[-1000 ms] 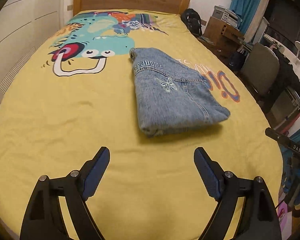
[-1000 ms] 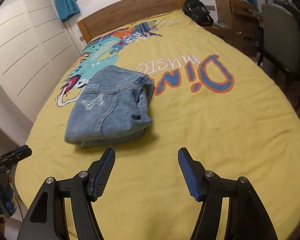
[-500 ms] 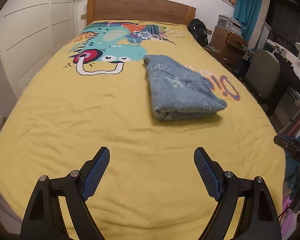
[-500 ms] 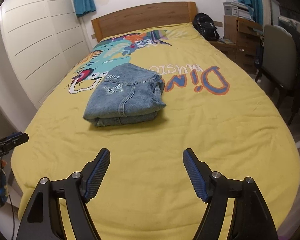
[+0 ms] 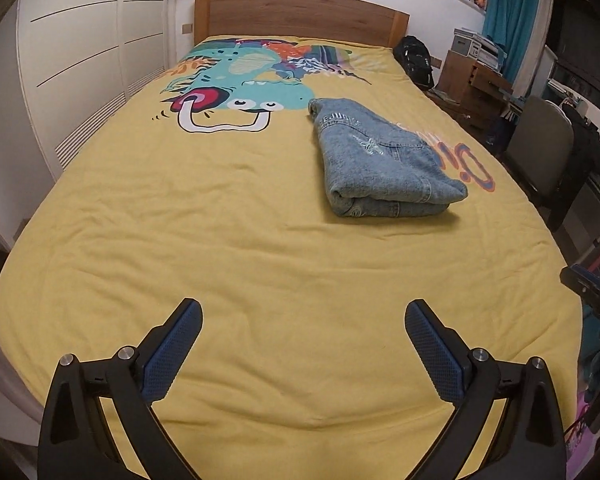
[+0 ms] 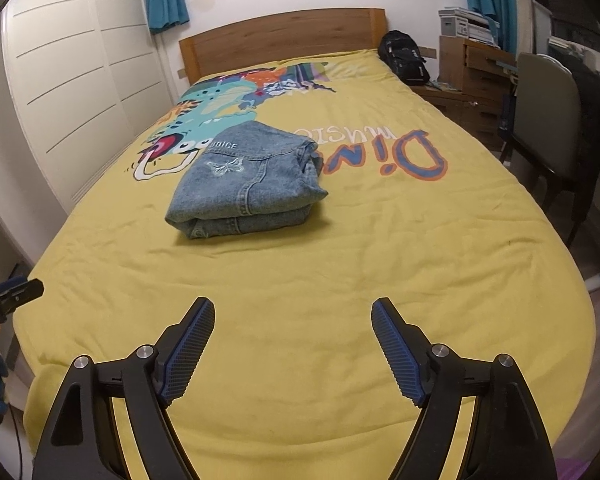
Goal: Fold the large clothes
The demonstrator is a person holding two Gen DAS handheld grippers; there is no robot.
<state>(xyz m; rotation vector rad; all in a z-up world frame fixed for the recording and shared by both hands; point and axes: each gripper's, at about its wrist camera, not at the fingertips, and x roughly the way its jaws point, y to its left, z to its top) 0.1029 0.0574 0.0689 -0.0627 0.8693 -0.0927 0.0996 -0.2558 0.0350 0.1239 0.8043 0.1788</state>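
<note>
Jeans (image 5: pixel 384 160) are not between my fingers: at the bottom of both frames, my left gripper (image 5: pixel 303 344) and right gripper (image 6: pixel 293 340) are opening, jaws wide with nothing between. Farther, right of centre in the left view, the folded denim lies on the yellow bedspread (image 5: pixel 220 240), before the wooden headboard (image 5: pixel 300 16).

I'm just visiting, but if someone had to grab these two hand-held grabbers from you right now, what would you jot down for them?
Left gripper: nothing between its jaws, which are opening, above bare yellow bedspread.
Right gripper: also holds nothing, jaws opening, over the foot end of the bed.
Denim garment: lies folded into a compact stack near the middle of the bed, butterfly embroidery on top, partly over the printed lettering. Neither gripper touches it.
Done: the garment looks fully folded and set down.
Left: probably nothing on this piece; no other clothes show on the bed, so check for the next item.
</note>
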